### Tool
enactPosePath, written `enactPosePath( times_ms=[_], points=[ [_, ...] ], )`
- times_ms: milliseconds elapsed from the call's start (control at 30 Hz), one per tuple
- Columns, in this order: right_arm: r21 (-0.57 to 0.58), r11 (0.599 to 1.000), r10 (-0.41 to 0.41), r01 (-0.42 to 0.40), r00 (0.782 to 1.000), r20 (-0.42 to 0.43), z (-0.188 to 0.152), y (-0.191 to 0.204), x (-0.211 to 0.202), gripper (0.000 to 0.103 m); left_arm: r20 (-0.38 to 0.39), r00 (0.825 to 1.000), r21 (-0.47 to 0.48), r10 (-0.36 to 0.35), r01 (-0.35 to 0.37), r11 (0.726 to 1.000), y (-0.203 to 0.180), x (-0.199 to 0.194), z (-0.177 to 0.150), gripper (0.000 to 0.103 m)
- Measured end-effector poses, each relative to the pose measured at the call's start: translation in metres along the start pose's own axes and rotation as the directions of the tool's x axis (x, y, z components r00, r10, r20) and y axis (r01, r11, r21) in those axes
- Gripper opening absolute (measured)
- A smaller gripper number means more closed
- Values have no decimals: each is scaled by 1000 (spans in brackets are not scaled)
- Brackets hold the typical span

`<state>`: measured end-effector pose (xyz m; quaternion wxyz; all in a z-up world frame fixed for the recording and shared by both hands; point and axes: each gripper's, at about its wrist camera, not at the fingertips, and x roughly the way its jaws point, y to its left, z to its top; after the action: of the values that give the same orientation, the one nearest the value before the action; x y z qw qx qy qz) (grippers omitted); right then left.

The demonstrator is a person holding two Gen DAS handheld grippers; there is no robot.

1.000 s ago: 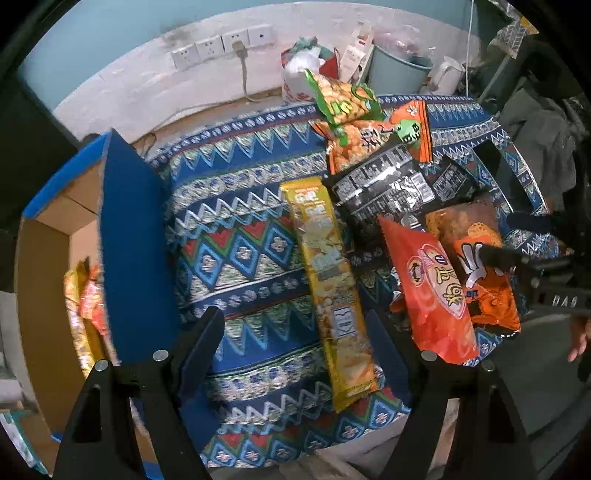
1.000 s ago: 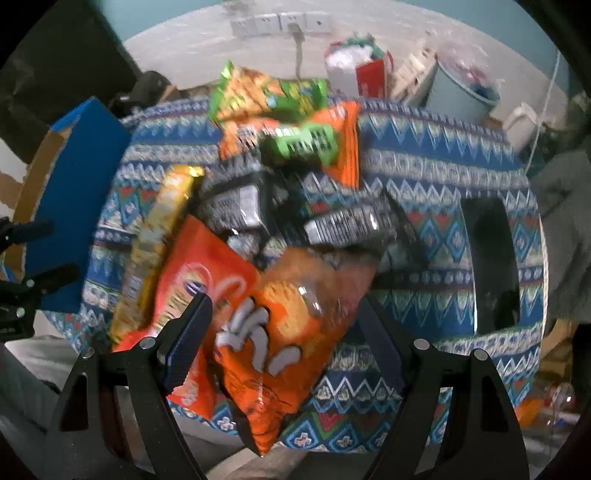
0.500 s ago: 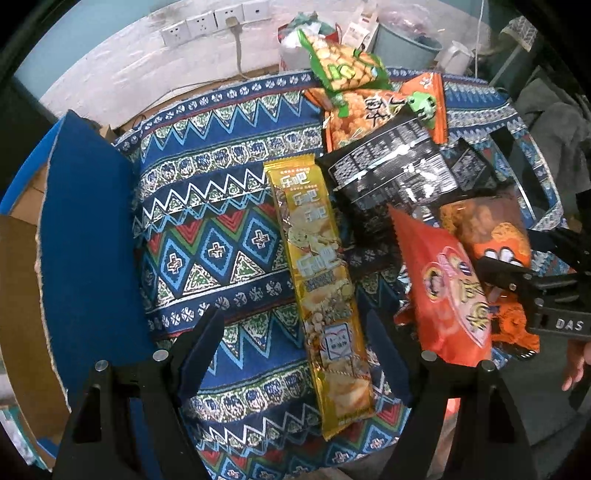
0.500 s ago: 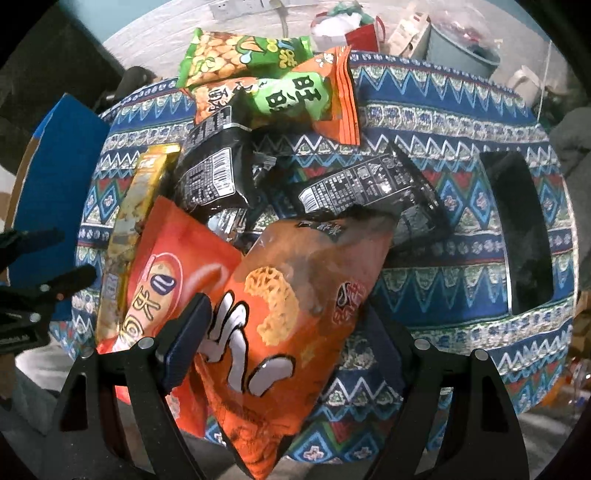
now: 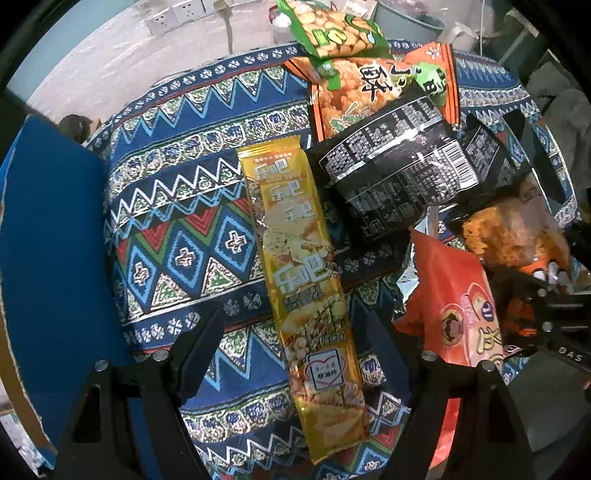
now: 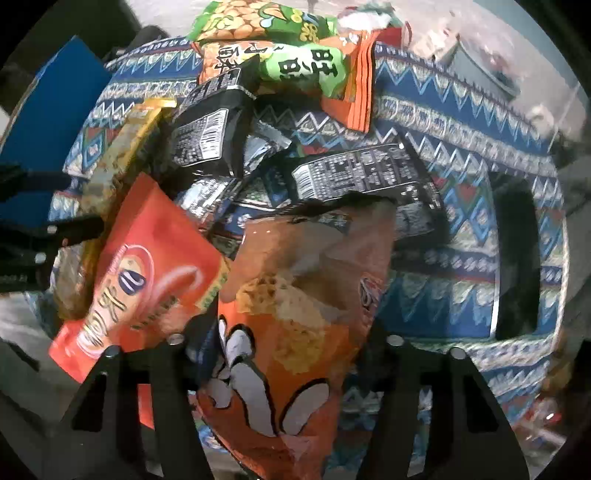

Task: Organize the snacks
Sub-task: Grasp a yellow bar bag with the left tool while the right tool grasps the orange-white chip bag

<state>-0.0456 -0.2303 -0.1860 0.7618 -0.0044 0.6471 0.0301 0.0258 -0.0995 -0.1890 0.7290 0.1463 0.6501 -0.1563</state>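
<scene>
Yellow long snack pack (image 5: 310, 291) lies between the open left claw (image 5: 295, 350); next, close on it. Right claw (image 6: 284, 350) is open around the orange puff bag (image 6: 295, 332).

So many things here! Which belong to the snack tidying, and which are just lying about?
Part of the job: long yellow packet, red bag, orange puff bag, black packets, green peanut bag, left tongs, right tongs.

Just lying about: wall sockets, grey bucket.
</scene>
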Motion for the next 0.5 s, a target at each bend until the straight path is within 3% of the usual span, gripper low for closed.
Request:
enactPosePath(
  times_ms=[167, 200, 267, 500],
  points=[
    [-34, 999, -3, 4, 1000, 9, -4, -3, -2, 48, -7, 1000, 28, 16, -16, 999, -9, 16, 8, 79],
    [-40, 999, 2, -1, 1000, 13, -4, -4, -3, 48, -8, 1000, 35, 12, -12, 999, -11, 19, 9, 75],
    [-39, 999, 9, -8, 1000, 27, -8, -14, -10, 47, -17, 1000, 46, -1, 2, 999, -13, 24, 9, 42],
    [-57, 998, -6, 10, 997, 71, -7, -18, -25, 46, -17, 1000, 57, -6, 7, 998, -18, 25, 4, 32]
  ],
)
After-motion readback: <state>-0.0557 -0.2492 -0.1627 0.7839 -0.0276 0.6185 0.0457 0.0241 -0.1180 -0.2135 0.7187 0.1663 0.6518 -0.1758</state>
